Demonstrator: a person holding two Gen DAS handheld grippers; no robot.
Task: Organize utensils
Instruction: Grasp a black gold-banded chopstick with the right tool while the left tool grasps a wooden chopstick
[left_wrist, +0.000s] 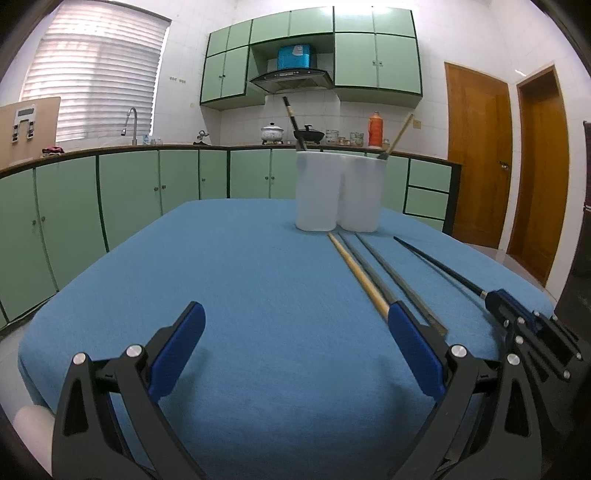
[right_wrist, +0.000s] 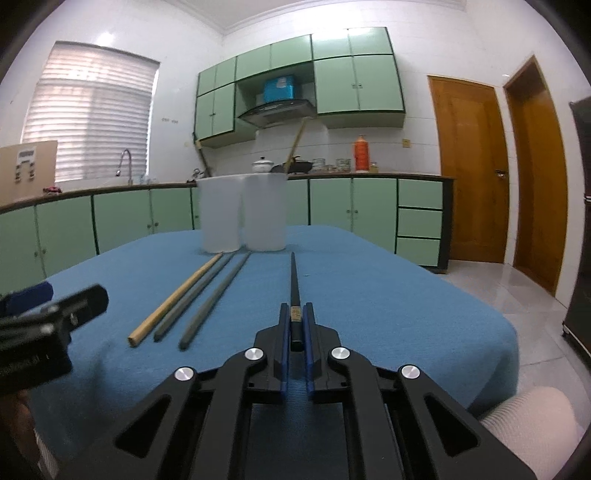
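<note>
My right gripper (right_wrist: 296, 308) is shut on the thick end of a black chopstick (right_wrist: 294, 280), whose tip points toward two white cups (right_wrist: 243, 214) at the far side of the blue cloth. It also shows in the left wrist view (left_wrist: 496, 297) with the black chopstick (left_wrist: 436, 264). A tan chopstick (right_wrist: 177, 295) and two grey chopsticks (right_wrist: 214, 295) lie to its left. My left gripper (left_wrist: 295, 325) is open and empty above the cloth, its right finger beside the tan chopstick (left_wrist: 356, 269). Each cup (left_wrist: 338, 192) holds one utensil.
The table is covered by a blue cloth (left_wrist: 240, 277). Green kitchen cabinets (left_wrist: 147, 184) and a counter run behind it. Wooden doors (right_wrist: 469, 166) stand at the right. The left gripper shows in the right wrist view (right_wrist: 55, 314).
</note>
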